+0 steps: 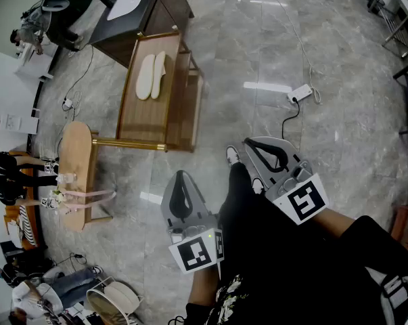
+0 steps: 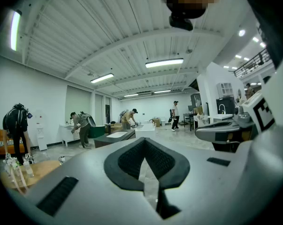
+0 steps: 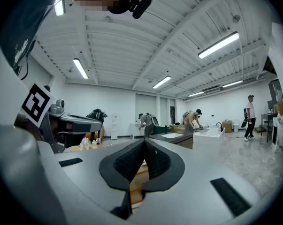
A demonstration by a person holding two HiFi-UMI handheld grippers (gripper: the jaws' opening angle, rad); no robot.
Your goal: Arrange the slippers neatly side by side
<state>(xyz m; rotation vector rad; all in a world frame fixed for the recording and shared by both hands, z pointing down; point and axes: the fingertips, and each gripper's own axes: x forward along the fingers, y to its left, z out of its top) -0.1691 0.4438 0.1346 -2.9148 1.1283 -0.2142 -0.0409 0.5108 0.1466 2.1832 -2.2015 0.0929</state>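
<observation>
While both grippers stay off it, closed and empty, the pair of slippers (image 1: 151,76) lies on the far table (image 1: 141,124).
The two pale slippers rest side by side, touching, at the far end of the wooden table, well apart from the person. The left gripper (image 1: 181,180) and right gripper (image 1: 253,145) are held near, over the grey floor (image 1: 244,39), pointing far. In each gripper view the black pads (image 2: 127,159) (image 3: 126,162) meet at the tips with nothing between them. A round stool (image 1: 76,156) stands left of the table's near end. A power strip (image 1: 300,93) lies on the floor to the right.
</observation>
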